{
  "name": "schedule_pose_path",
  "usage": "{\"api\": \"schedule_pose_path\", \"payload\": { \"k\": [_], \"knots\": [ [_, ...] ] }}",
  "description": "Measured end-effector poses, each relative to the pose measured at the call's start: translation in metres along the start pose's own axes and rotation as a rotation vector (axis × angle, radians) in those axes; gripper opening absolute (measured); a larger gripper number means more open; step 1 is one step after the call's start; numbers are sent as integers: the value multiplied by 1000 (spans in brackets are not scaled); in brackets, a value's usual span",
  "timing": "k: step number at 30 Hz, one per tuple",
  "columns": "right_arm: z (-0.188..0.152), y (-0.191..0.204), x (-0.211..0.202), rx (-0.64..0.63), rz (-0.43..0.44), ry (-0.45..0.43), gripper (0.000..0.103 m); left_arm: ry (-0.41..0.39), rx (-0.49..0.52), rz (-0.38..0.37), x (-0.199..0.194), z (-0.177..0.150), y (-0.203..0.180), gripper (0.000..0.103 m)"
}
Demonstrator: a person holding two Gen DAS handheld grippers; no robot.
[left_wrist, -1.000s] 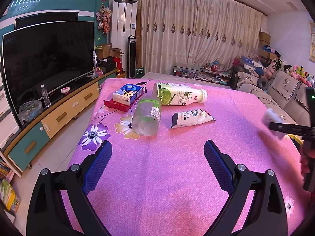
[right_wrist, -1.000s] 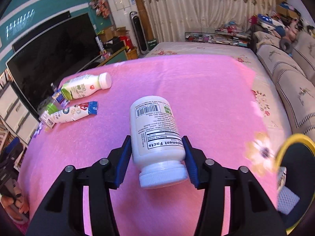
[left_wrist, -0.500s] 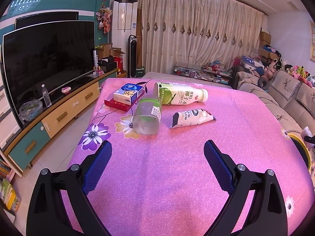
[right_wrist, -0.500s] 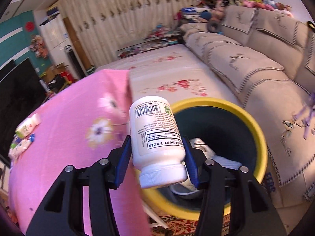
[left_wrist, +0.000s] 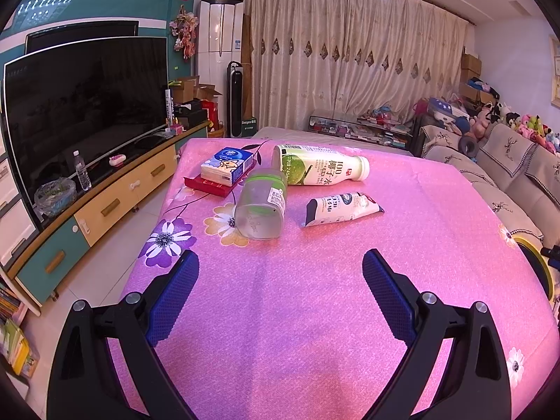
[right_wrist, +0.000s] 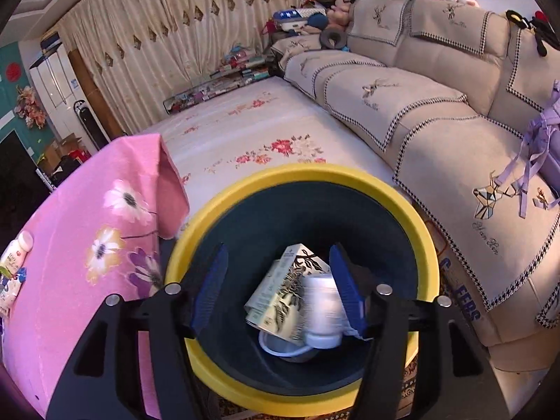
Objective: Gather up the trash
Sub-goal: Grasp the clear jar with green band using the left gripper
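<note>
My right gripper (right_wrist: 279, 250) hangs over the yellow-rimmed trash bin (right_wrist: 301, 171) and its jaws are opening. The white pill bottle (right_wrist: 323, 308) is blurred, cap down, dropping free beside the right pad into the bin, next to a printed carton (right_wrist: 283, 294). My left gripper (left_wrist: 280, 257) stands open and empty over the pink tablecloth (left_wrist: 315, 315). Beyond it lie a clear bottle with green bands (left_wrist: 262, 206), a coconut water bottle (left_wrist: 322, 169), a white squeezed tube (left_wrist: 341, 206) and a blue tissue pack (left_wrist: 227, 166) on a red box (left_wrist: 210, 185).
The bin's rim (left_wrist: 535, 262) shows past the table's right edge in the left wrist view. A beige sofa (right_wrist: 437, 105) runs behind the bin, with a flowered cloth surface (right_wrist: 245, 122) beside it. A large TV (left_wrist: 84, 105) and low cabinet (left_wrist: 105, 206) stand left of the table.
The right gripper carried the white pill bottle from over the table to above the bin, then let it go; the bottle now falls into the bin. The left gripper has not moved.
</note>
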State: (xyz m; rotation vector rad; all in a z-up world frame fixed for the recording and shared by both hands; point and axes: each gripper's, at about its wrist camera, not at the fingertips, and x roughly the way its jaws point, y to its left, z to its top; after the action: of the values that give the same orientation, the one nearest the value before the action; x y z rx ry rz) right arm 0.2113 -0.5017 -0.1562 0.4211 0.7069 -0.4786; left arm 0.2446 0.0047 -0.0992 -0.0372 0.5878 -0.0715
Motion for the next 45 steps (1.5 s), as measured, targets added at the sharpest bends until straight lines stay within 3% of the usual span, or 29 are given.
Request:
{"api": "schedule_pose_path", "payload": {
  "k": [5, 13, 19, 25, 33, 38, 40, 44, 45],
  "knots": [
    [-1, 40, -40, -78, 67, -122, 63, 10, 1, 0, 2, 1, 0, 93],
    [-22, 107, -59, -249, 106, -212, 65, 65, 42, -6, 13, 2, -6, 93],
    [-26, 113, -69, -253, 109, -262, 69, 132, 125, 37, 37, 11, -18, 93],
    [-28, 113, -73, -254, 97, -292, 71, 234, 37, 65, 81, 30, 0, 91],
    [-28, 110, -73, -240, 105, -291, 74, 289, -40, 111, 125, 48, 26, 78],
    [-28, 110, -74, -239, 103, -292, 74, 272, -28, 121, 137, 55, 27, 76],
    [-29, 112, -73, -248, 101, -294, 74, 272, -22, 114, 140, 56, 25, 71],
    [-30, 115, -73, -267, 96, -299, 74, 264, -2, 104, 142, 59, 20, 49],
    [-30, 116, -73, -270, 95, -300, 74, 264, 3, 114, 142, 59, 18, 49]
  ]
}}
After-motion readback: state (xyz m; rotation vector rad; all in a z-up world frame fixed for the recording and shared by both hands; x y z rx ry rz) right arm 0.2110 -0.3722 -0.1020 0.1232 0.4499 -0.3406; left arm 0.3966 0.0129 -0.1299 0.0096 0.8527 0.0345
